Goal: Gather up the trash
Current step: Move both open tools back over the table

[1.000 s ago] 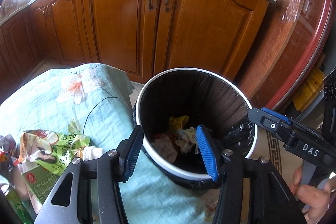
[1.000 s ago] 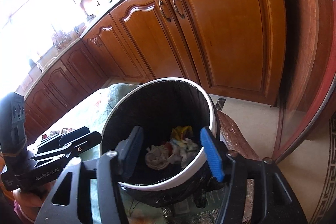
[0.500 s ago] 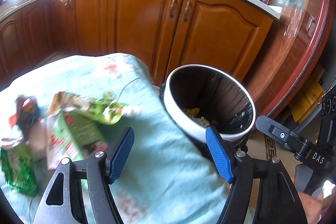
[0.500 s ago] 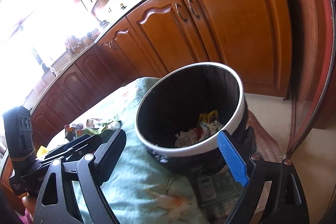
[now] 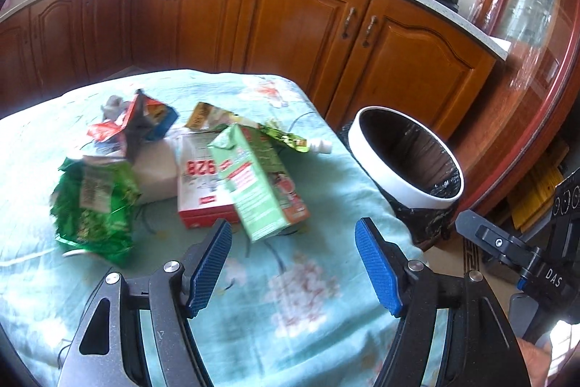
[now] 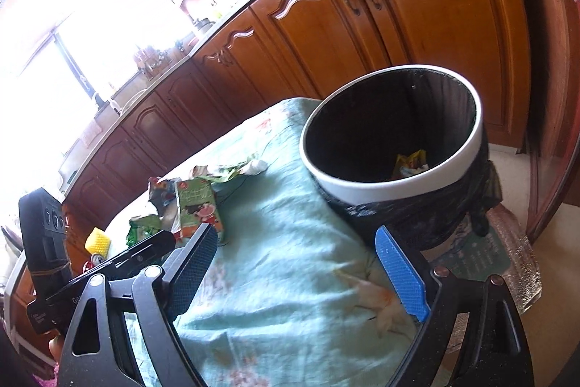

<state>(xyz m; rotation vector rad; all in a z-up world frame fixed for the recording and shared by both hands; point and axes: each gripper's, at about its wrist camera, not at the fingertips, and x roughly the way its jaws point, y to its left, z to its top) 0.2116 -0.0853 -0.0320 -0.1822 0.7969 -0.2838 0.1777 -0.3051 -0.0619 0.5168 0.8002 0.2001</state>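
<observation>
Both views swung off bin onto table since a second ago. Floral tablecloth (image 5: 319,278) fills lower frame. Trash bin (image 5: 406,191) centre right, beside table edge. Green carton (image 5: 261,184) atop trash pile, centre left. Left gripper (image 5: 293,263), right gripper (image 6: 293,274): jaws apart, empty.

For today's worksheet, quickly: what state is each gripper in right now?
Left gripper: open, holding nothing, fingers over the tablecloth.
Right gripper: open, holding nothing.

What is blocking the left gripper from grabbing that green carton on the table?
Nothing visible. The left gripper is open, and only bare tablecloth lies between its jaws and the green carton.
</observation>
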